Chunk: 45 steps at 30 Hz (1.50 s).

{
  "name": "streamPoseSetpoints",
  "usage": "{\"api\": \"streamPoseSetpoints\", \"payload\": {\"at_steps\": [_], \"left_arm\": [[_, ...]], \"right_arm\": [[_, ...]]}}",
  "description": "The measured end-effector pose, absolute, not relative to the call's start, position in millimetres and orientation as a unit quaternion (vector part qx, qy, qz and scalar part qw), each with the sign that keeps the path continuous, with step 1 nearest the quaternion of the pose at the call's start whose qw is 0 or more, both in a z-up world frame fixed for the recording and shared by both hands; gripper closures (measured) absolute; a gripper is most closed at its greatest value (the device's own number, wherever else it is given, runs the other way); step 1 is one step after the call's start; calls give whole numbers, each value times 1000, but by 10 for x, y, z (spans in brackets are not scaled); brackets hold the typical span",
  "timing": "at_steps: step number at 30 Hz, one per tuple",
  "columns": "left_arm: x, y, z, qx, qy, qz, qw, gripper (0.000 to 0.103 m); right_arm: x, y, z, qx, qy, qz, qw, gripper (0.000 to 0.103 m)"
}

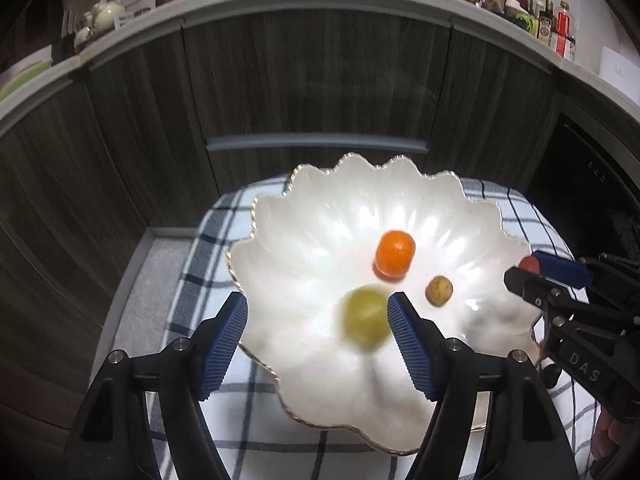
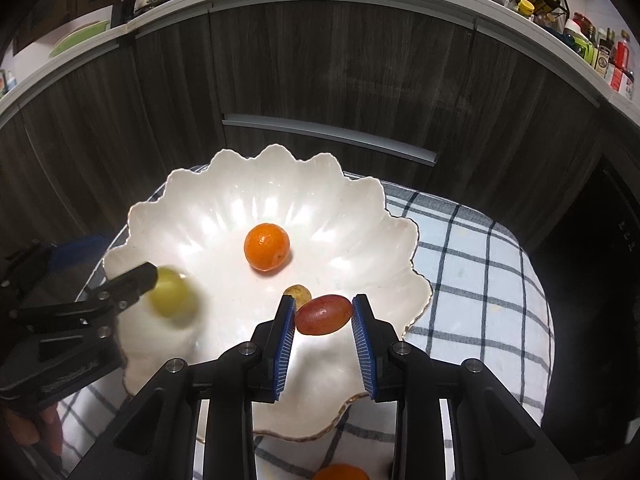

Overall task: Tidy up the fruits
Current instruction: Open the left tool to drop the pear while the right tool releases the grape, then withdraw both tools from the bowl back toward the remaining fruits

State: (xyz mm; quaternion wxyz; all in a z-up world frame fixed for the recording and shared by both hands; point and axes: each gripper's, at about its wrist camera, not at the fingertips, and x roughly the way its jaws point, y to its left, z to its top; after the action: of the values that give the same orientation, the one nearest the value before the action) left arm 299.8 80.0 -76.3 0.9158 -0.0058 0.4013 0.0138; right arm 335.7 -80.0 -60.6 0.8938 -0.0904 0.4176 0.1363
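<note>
Left gripper (image 1: pixel 316 316) spread, blurred round green grape (image 1: pixel 365 322) loose over scalloped white porcelain bowl (image 1: pixel 280 216); right gripper (image 2: pixel 324 314) clamps oval red grape (image 2: pixel 323 314) over bowl; risk: green one rolls, strikes orange kumquat (image 1: pixel 395 254).

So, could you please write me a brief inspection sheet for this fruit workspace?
Surface: checked cloth under a white scalloped bowl.
Job's things: orange fruit and small brown fruit lie in the bowl; green grape blurred; another orange fruit on the cloth.
Clutter: nothing seen.
Grippers: left gripper open, grape between the pads; right gripper shut on red grape.
Cables: nothing seen.
Surroundings: dark cabinets, bottles on counter.
</note>
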Motion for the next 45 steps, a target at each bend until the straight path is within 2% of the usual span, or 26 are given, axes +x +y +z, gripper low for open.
{"api": "streamPoseSetpoints", "payload": {"at_steps": [1, 5, 8, 16, 19, 45], "left_arm": [[2994, 812, -744, -5, 399, 16, 917, 30], [2975, 870, -713, -9, 396, 20, 918, 25], [2959, 869, -718, -9, 396, 23, 918, 18], [2879, 881, -687, -21, 388, 24, 921, 10], [2863, 881, -668, -20, 387, 24, 921, 10], [2551, 698, -416, -11, 367, 17, 930, 10]], "right_arm": [[3362, -804, -611, -90, 420, 133, 893, 71], [3343, -844, -591, -81, 415, 121, 898, 37], [3310, -852, -565, -81, 407, 116, 903, 31], [3288, -866, -550, -82, 411, 110, 901, 29], [3263, -905, -525, -75, 407, 104, 905, 24], [2964, -1122, -349, -61, 394, 90, 913, 24]]}}
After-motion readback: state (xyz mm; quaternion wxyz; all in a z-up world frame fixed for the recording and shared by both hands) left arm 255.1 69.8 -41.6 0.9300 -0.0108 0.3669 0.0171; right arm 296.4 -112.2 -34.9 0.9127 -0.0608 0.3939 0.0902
